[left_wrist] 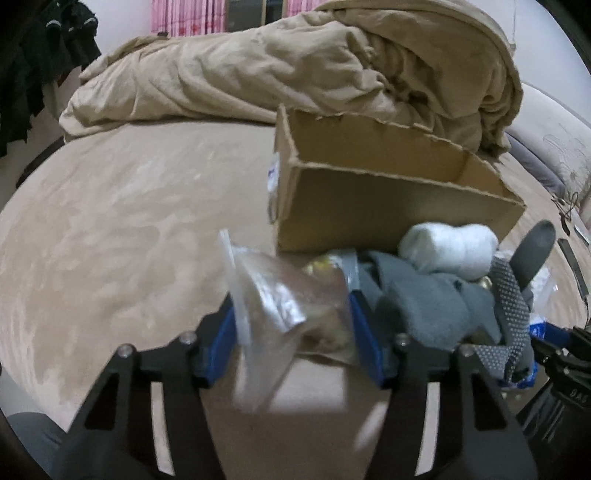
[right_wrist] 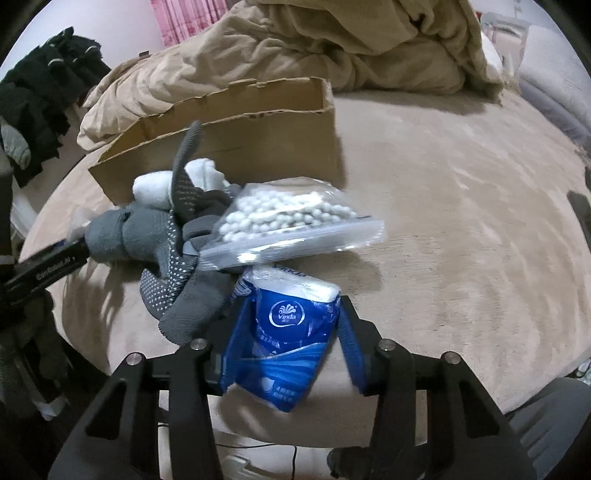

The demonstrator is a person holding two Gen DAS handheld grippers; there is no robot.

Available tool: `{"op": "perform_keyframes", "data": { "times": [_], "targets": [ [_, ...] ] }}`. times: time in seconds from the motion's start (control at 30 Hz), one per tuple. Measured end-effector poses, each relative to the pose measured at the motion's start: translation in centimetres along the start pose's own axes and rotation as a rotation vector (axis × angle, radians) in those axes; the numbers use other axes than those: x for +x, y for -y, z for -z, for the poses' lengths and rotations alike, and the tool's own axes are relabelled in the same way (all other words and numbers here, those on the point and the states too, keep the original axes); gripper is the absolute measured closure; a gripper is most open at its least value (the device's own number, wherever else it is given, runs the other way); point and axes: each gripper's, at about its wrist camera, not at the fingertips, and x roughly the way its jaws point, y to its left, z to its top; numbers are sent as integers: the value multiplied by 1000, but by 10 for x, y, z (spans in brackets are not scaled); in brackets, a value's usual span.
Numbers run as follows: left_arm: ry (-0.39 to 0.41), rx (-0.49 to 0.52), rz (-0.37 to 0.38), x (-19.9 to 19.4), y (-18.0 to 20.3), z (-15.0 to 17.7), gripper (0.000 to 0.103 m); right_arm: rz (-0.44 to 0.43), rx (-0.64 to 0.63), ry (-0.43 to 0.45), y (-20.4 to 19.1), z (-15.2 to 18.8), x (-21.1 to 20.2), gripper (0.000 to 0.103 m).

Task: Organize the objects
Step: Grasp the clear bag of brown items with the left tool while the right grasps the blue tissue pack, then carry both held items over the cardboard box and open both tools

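left gripper: blue fingers closed onto a clear zip bag, blurred, contents hard to read, something pale and yellowish inside. bag sticks up and forward from between the fingers, lifted off the bed surface.

right gripper: blue fingers clamped on a blue vinda tissue pack, white tissue showing at its top end. pack is tilted, lower corner hanging toward the camera.

just ahead of the right gripper: second clear zip bag of white cotton swabs, lying on the pile, its near edge over the top of the tissue pack. can't tell if they touch.

pile, right in front of the box: grey dotted-grip gloves, grey socks, a rolled white sock. one glove finger stands up against the box front in the right wrist view. white sock is against the box front wall. small gold-coloured bits in the pile, too blurred to name.

cardboard box: open top, torn flap edges, upright on the bed, beyond the pile. interior floor not visible from either view.

behind the box: crumpled tan duvet. dark clothes hanging at far left. pink curtain at top.
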Motion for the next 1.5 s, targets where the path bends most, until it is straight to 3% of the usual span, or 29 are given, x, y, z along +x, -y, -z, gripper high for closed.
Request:
{"op": "perform_keyframes", "data": {
  "times": [0.17, 0.33, 0.67, 0.9, 1.07, 1.3, 1.5],
  "targets": [
    [20, -19, 13, -14, -3, 3, 50, -33, 27, 7, 4, 1, 0, 67],
    [35, -42, 11, -29, -9, 9, 51, -19, 31, 14, 8, 4, -9, 72],
    [86, -71, 32, -70, -17, 4, 51, 28, 48, 92, 19, -4, -44, 72],
    [138, -64, 117, -107, 0, -15, 51, 37, 33, 206, 22, -26, -86, 72],
    [176, -5, 185, -122, 27, -34, 51, 31, -5, 274, 16, -47, -99, 72],
    [216, 39, 235, -113, 58, -73, 50, 10, -65, 384, 4, -93, -101, 72],
    [182, 55, 256, -76, 72, -95, 50, 9, -111, 364, 0, -130, -66, 72]
  ]
}}
